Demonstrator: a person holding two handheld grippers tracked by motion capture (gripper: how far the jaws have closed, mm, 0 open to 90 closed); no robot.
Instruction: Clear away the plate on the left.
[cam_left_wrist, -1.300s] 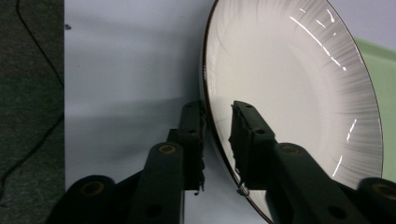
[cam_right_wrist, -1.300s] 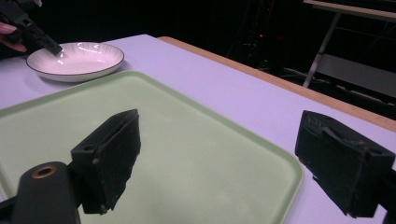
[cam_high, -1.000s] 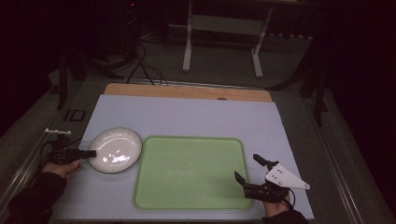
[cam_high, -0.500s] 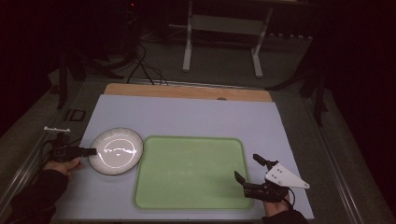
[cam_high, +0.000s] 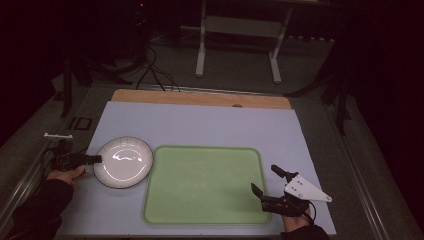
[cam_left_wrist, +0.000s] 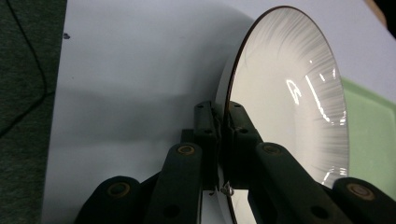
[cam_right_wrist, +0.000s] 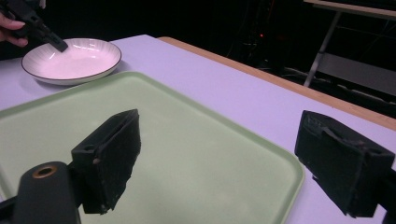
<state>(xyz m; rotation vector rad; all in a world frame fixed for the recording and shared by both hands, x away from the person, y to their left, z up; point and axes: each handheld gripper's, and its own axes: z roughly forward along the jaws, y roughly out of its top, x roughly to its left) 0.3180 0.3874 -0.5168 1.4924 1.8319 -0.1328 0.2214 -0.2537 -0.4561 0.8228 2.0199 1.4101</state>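
A white ribbed plate (cam_high: 123, 161) with a dark rim lies on the lavender table at the left, just beside a pale green tray (cam_high: 202, 185). My left gripper (cam_high: 97, 159) reaches in from the left and is shut on the plate's left rim. In the left gripper view the two jaws (cam_left_wrist: 223, 126) pinch the plate (cam_left_wrist: 285, 93) edge, one above and one below. My right gripper (cam_high: 264, 178) stands open at the tray's near right corner with nothing between its jaws. In the right gripper view its wide-apart jaws (cam_right_wrist: 222, 135) look across the tray (cam_right_wrist: 187, 154) towards the plate (cam_right_wrist: 70, 60).
The lavender table top (cam_high: 200, 125) has a wooden strip (cam_high: 200, 97) along its far edge. Beyond it stand a grey frame's legs (cam_high: 237, 50) and cables on a dark floor. Bare table surface lies behind the tray.
My left gripper has edged slightly to the right onto the plate's rim. The plate, the tray and my right gripper have stayed where they were.
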